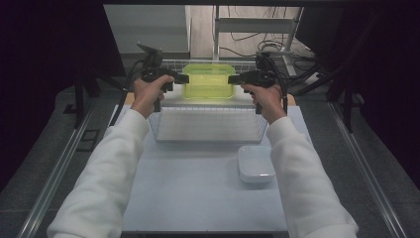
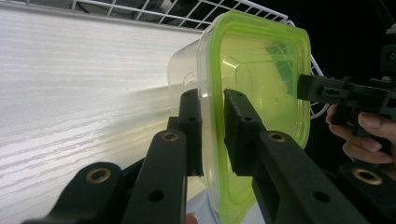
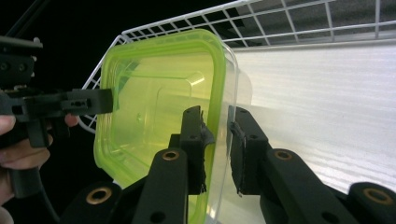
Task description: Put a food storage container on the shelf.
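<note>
White sleeves [image 1: 104, 183] reach over the table [image 1: 198, 188], a white lid [image 1: 256, 163] beside the right one. Both grippers, left gripper [image 2: 212, 126] and right gripper [image 3: 217, 140], clamp opposite rims of the green-lidded container [image 1: 208, 80], held above the wire basket [image 1: 210, 124].

Readable text: none.
Green-lidded container [image 1: 208, 81]: no label or brand legible.
White lidded box [image 1: 255, 164]: no marking legible.
Wire basket [image 1: 208, 130]: no tag or number legible.
Table top [image 1: 198, 193]: no sign or print legible.
</note>
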`<action>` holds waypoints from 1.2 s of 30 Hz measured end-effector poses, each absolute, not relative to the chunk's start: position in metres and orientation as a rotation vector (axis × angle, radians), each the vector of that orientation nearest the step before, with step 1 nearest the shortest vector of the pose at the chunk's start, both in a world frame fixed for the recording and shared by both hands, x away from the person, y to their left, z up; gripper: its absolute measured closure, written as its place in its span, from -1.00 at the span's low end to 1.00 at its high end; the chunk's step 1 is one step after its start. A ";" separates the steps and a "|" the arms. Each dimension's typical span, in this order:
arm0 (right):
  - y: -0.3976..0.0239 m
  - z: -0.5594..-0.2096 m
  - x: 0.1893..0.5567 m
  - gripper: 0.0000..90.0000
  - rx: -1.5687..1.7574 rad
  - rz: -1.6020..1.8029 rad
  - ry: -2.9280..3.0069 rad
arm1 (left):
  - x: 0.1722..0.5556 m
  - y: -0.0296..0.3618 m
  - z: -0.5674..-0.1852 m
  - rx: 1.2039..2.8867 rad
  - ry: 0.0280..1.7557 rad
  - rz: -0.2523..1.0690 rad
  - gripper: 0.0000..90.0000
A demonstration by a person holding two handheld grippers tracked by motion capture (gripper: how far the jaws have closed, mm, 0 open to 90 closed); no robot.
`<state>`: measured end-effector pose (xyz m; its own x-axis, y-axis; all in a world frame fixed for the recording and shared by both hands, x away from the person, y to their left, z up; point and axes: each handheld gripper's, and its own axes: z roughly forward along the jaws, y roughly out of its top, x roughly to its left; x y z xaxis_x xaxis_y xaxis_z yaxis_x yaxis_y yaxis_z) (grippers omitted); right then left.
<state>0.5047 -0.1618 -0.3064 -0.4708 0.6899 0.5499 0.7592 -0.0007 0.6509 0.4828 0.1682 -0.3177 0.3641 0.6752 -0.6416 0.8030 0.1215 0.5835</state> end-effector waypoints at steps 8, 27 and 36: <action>-0.159 -0.311 0.516 0.64 -1.659 -1.453 -2.081 | 0.496 0.170 -0.325 1.565 1.386 -0.203 0.67; -0.156 -0.317 0.520 0.37 -1.738 -1.471 -2.059 | 0.503 0.171 -0.336 1.537 1.369 -0.183 0.34; -0.154 -0.306 0.508 -0.17 -1.743 -1.537 -2.163 | 0.495 0.173 -0.327 1.526 1.313 -0.099 -0.25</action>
